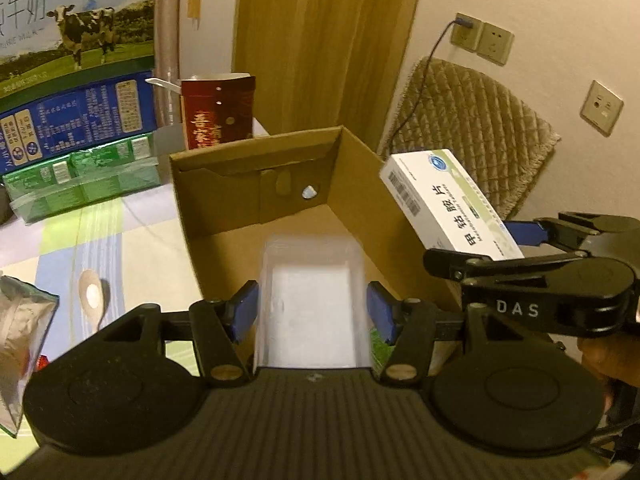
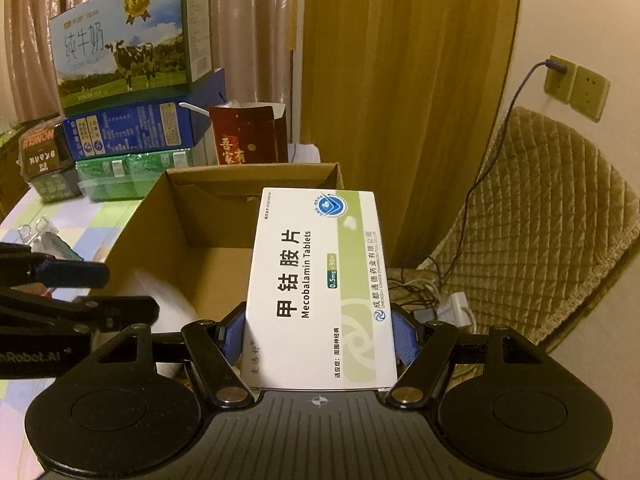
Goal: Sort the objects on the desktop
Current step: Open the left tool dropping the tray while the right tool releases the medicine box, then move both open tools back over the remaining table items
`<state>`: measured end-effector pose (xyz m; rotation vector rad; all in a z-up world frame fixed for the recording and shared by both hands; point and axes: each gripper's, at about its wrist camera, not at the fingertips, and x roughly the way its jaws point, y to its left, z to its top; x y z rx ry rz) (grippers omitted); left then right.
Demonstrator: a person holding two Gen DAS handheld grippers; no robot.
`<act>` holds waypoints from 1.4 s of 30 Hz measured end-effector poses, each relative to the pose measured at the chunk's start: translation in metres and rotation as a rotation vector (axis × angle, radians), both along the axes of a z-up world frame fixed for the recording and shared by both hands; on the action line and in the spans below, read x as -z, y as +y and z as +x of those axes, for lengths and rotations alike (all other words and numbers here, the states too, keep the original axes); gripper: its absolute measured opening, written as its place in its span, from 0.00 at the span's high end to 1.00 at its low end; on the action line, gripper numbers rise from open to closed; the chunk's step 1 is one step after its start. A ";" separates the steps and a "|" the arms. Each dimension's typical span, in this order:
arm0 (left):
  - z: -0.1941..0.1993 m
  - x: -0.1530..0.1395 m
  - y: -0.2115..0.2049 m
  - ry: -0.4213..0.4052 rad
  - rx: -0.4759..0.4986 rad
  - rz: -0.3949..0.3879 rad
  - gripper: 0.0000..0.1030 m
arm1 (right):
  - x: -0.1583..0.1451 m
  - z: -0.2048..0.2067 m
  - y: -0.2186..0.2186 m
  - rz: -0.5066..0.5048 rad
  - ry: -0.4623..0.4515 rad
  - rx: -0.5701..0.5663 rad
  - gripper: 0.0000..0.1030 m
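An open cardboard box (image 1: pixel 264 184) stands on the table; it also shows in the right wrist view (image 2: pixel 172 216). My left gripper (image 1: pixel 312 312) is shut on a translucent white plastic container (image 1: pixel 312 300) and holds it over the box's near edge; the container shows blurred in the right wrist view (image 2: pixel 160 296). My right gripper (image 2: pixel 320 332) is shut on a white and green Mecobalamin tablet box (image 2: pixel 320 280), held over the cardboard box's right side. The tablet box (image 1: pixel 448 204) and right gripper (image 1: pixel 520 240) also show at the right of the left wrist view.
Stacked milk cartons (image 2: pixel 128 40), a blue box (image 1: pixel 80 120), green packs (image 1: pixel 80 180) and a dark red box (image 1: pixel 218 114) stand behind the cardboard box. A foil pouch (image 1: pixel 20 340) lies at the left. A padded chair (image 2: pixel 540 220) and wall sockets (image 2: pixel 576 86) are to the right.
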<state>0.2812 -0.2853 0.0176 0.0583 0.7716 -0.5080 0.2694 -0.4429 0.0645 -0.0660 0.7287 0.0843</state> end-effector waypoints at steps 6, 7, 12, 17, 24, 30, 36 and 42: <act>-0.005 -0.008 0.014 -0.018 -0.012 -0.007 0.48 | 0.002 -0.001 0.009 0.000 0.007 -0.015 0.34; -0.006 -0.009 0.016 -0.020 -0.014 -0.008 0.48 | 0.002 -0.001 0.011 0.001 0.008 -0.018 0.34; -0.012 -0.017 0.028 -0.036 -0.028 -0.016 0.44 | 0.002 0.004 0.018 0.018 0.007 -0.034 0.34; -0.017 -0.019 0.039 -0.044 -0.042 -0.015 0.43 | 0.003 0.005 0.018 0.048 0.005 -0.035 0.19; -0.025 -0.020 0.059 -0.041 -0.075 -0.002 0.40 | -0.010 -0.012 0.018 0.036 -0.008 -0.036 0.18; -0.042 -0.029 0.079 -0.060 -0.098 0.022 0.34 | -0.033 -0.031 0.023 0.048 -0.041 -0.044 0.15; -0.064 -0.041 0.105 -0.087 -0.126 0.038 0.26 | -0.053 -0.051 0.047 0.056 -0.073 -0.085 0.10; -0.084 -0.055 0.135 -0.114 -0.164 0.054 0.20 | -0.064 -0.071 0.082 0.052 -0.089 -0.150 0.02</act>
